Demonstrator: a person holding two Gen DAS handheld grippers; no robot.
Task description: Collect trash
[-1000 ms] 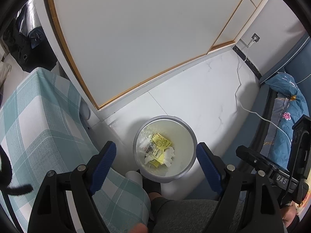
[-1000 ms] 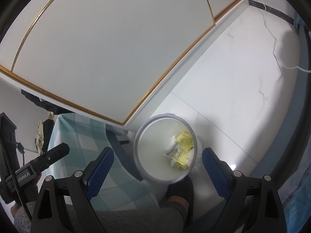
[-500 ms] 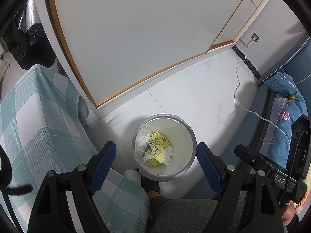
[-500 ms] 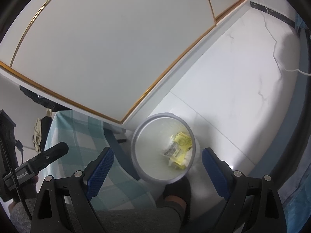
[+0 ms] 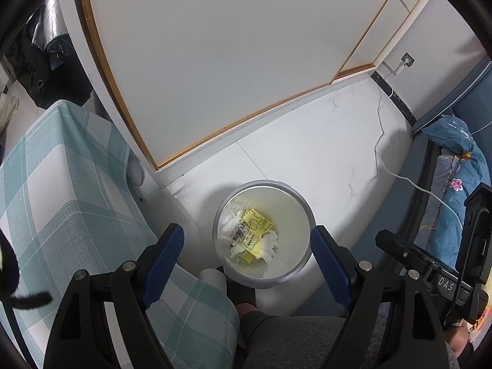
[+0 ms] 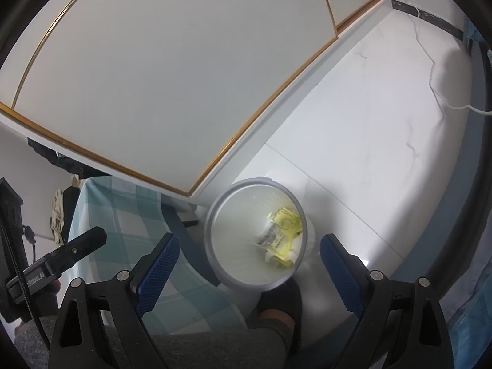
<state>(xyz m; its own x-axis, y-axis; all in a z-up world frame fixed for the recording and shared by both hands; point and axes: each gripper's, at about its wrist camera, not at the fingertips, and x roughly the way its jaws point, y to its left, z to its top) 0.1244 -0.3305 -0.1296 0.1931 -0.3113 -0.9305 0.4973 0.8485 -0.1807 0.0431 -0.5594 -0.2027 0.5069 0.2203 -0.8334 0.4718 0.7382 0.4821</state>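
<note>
A round grey trash bin (image 5: 303,209) stands on the white floor below both grippers; it also shows in the right wrist view (image 6: 215,215). Inside lie yellow wrappers (image 5: 256,224) and crumpled white tissue (image 5: 270,243); the wrappers show in the right wrist view (image 6: 284,227) too. My left gripper (image 5: 247,252) is open and empty, high above the bin. My right gripper (image 6: 249,264) is open and empty, also above the bin. Each gripper's body shows at the edge of the other's view.
A table with a green checked cloth (image 5: 61,190) stands left of the bin. White cabinet doors with wood trim (image 5: 215,61) rise behind. A white cable (image 5: 381,141) runs across the floor to a wall socket. A blue bed with floral bedding (image 5: 455,166) is at right. The person's foot (image 6: 276,304) is beside the bin.
Both views have shifted slightly, with the bin drifting a little in each. Both grippers stay open and empty.
</note>
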